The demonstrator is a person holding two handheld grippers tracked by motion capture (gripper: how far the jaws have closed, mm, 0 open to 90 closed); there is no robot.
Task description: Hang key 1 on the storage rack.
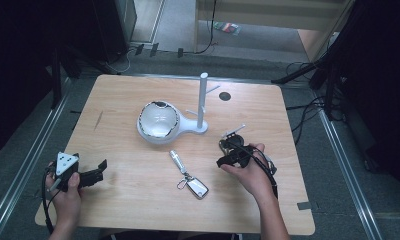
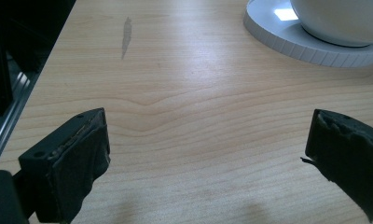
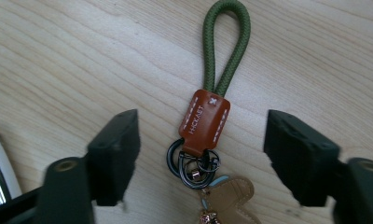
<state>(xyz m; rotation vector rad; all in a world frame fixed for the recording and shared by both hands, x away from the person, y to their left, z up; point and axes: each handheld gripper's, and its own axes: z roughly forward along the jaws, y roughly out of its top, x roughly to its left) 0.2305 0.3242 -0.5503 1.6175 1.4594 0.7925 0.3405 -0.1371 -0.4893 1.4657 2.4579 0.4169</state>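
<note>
Between my right jaws lies a keychain [image 3: 204,126]: a tan leather tab stitched in white, a green cord loop running away from me, dark metal rings [image 3: 191,164] and a small tan charm [image 3: 229,198] at the near end. It rests flat on the wooden table [image 3: 58,60]. Both pads of my right gripper [image 3: 201,154] stand off it, bare wood showing on either side of the tab, so I grip nothing; the jaws are partly open, roughly level with the rings. The tab sits nearly midway, a shade closer to the jaw at that view's left.

From above, my right gripper [image 1: 233,150] works toward the table's right side, with open board between it and the right edge [image 1: 293,150]. A silver car key with its fob [image 1: 188,176] lies to its left, near the front edge. Beyond that stands a white rack [image 1: 202,105] whose round base carries a white bowl [image 1: 158,120]. A small dark round mark [image 1: 225,96] sits near the far edge.

My left gripper [image 1: 95,172] rests low at the front left corner, close to the table's edge. Its jaws are spread wide over bare wood [image 2: 198,121] with nothing between them; the rack's base [image 2: 287,42] shows ahead.
</note>
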